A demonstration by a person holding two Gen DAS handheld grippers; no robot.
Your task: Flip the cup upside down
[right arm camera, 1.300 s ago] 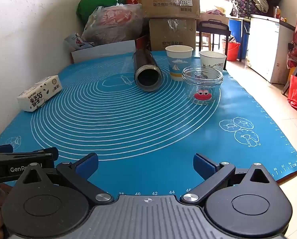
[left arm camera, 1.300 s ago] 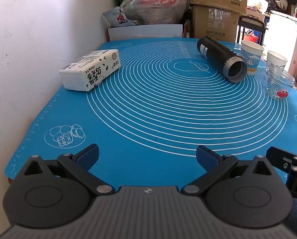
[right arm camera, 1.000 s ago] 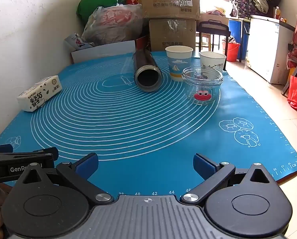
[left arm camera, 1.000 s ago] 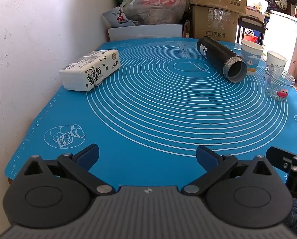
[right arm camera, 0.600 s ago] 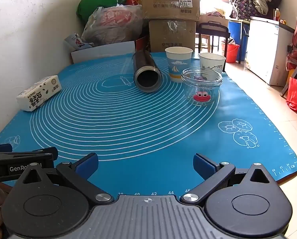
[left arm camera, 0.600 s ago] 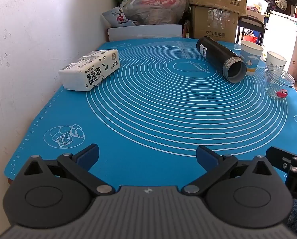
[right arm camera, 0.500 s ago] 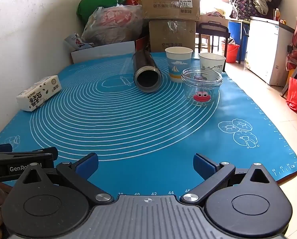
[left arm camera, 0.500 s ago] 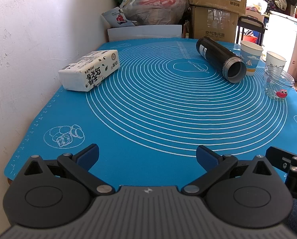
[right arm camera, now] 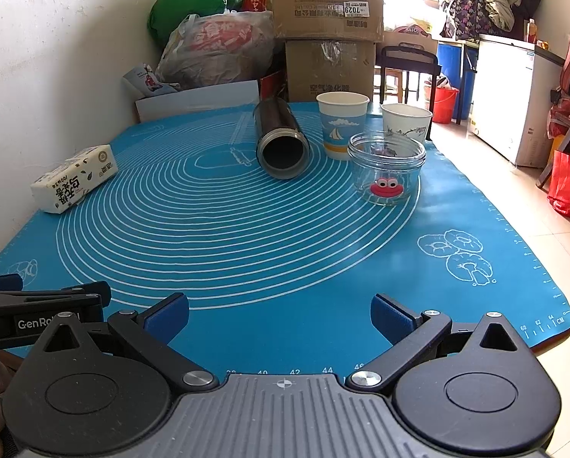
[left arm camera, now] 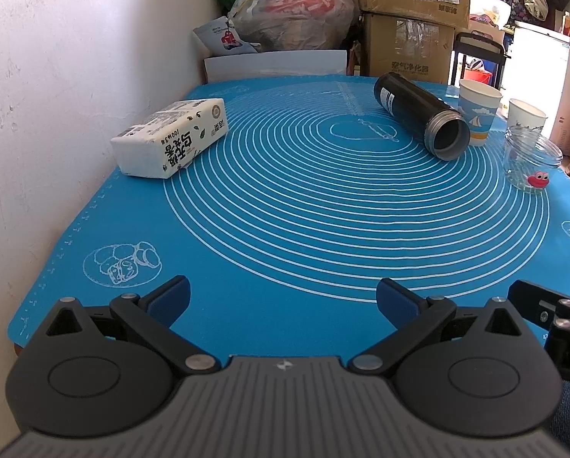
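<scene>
A blue-and-white paper cup with a sailboat (right arm camera: 341,124) stands upright at the far side of the blue mat (right arm camera: 285,252); it also shows in the left wrist view (left arm camera: 478,116). A second white paper cup (right arm camera: 406,121) stands upright to its right, also in the left wrist view (left arm camera: 526,115). A clear glass jar with a red face (right arm camera: 386,168) stands in front of them. My right gripper (right arm camera: 280,315) is open and empty near the mat's front edge. My left gripper (left arm camera: 283,299) is open and empty at the front left.
A black flask (right arm camera: 281,138) lies on its side left of the cups, mouth toward me. A tissue pack (left arm camera: 171,136) lies by the white wall (left arm camera: 55,87). Boxes and bags (right arm camera: 326,30) stand behind the table. The mat's right edge (right arm camera: 544,267) drops to the floor.
Both views have shifted very slightly; the objects on the mat have not moved. Both grippers stay open.
</scene>
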